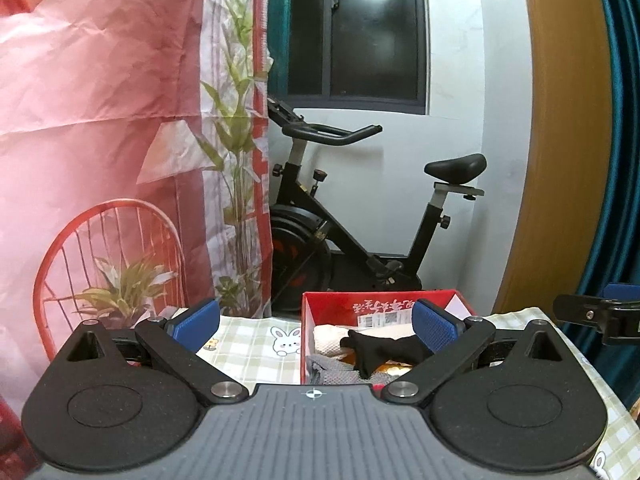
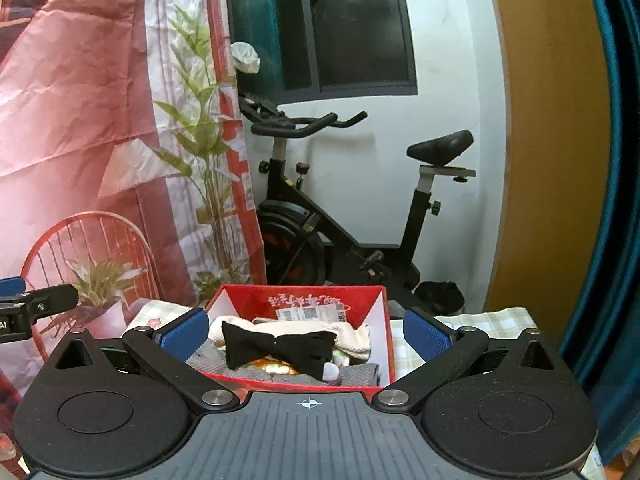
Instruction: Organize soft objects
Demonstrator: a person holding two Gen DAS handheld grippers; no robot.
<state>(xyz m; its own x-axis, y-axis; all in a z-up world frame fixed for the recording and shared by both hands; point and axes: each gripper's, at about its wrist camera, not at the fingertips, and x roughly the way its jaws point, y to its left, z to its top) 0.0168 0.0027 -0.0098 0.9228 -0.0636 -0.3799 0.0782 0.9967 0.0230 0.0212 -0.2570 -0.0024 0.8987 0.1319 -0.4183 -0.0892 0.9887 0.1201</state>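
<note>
- Socks: black pair (image 2: 276, 346) on top of cream (image 2: 352, 336) and grey (image 2: 360, 372) ones, all inside red box (image 2: 304, 300).
- Left gripper (image 1: 316, 326) and right gripper (image 2: 306, 330): spread wide, holding nothing, near box.
- Nothing soft visible outside box on checked cloth (image 1: 248, 344); probably near done.

The left gripper (image 1: 316, 326) has its jaws spread wide, and nothing is between the blue pads (image 1: 434, 330). The right gripper (image 2: 306, 332) is also wide apart and holds nothing. Both are held level, side by side, pointing forward in the same direction.
</note>
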